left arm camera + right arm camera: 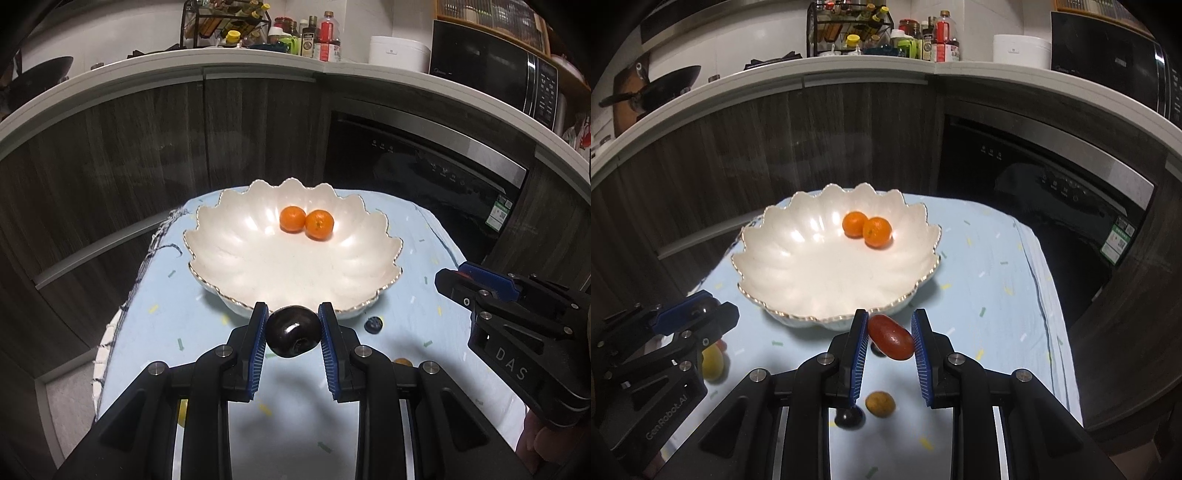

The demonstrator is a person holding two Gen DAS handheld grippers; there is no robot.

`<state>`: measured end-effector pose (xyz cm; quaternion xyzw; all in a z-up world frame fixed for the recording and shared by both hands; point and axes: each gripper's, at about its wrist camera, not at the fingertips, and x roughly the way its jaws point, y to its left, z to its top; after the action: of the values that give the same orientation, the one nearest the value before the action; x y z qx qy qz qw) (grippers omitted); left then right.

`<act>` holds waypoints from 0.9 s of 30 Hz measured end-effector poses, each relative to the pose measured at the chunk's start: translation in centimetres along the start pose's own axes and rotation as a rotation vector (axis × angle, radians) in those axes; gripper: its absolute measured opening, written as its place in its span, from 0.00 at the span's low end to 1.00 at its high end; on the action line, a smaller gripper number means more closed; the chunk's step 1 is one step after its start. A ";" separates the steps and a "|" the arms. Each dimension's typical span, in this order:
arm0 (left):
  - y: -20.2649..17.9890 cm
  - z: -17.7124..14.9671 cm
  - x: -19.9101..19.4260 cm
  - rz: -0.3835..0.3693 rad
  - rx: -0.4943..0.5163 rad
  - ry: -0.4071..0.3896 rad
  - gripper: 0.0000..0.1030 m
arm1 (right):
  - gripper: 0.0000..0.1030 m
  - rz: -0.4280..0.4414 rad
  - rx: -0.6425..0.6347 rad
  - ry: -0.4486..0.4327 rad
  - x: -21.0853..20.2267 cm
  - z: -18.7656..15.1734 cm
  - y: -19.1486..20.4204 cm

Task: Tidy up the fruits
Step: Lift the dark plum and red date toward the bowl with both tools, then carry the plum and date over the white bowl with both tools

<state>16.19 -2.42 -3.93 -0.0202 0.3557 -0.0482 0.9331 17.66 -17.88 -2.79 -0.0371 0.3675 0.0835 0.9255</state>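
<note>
A white scalloped bowl [258, 266] with a gold rim stands on the light blue cloth and holds two small oranges [306, 222]. My left gripper [293, 332] is shut on a dark purple plum [293, 336], held just before the bowl's near rim. My right gripper [890, 338] is shut on a red oval fruit [890, 338], also just before the bowl [798, 273] near its front rim. The oranges [868, 229] lie at the bowl's back right. The right gripper shows at the right edge of the left wrist view [476, 284].
Loose fruit lies on the cloth: a blueberry [373, 325], a brown round fruit [880, 403], a dark fruit [849, 417], a yellow fruit [712, 363]. Dark cabinets and a dishwasher [424, 173] stand behind the table. The cloth's edges drop off left and right.
</note>
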 end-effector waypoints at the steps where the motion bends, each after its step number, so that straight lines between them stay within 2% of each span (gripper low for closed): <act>1: 0.1 0.2 0.0 0.001 0.000 -0.002 0.27 | 0.25 0.000 -0.002 -0.003 0.0 0.2 0.1; 27: 3.6 4.8 3.8 0.034 -0.007 -0.002 0.27 | 0.25 0.016 -0.013 -0.011 3.3 4.7 1.8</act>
<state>22.45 0.75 -3.11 -0.0176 0.3551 -0.0310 0.9341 22.87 -15.03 -1.66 -0.0397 0.3621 0.0936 0.9266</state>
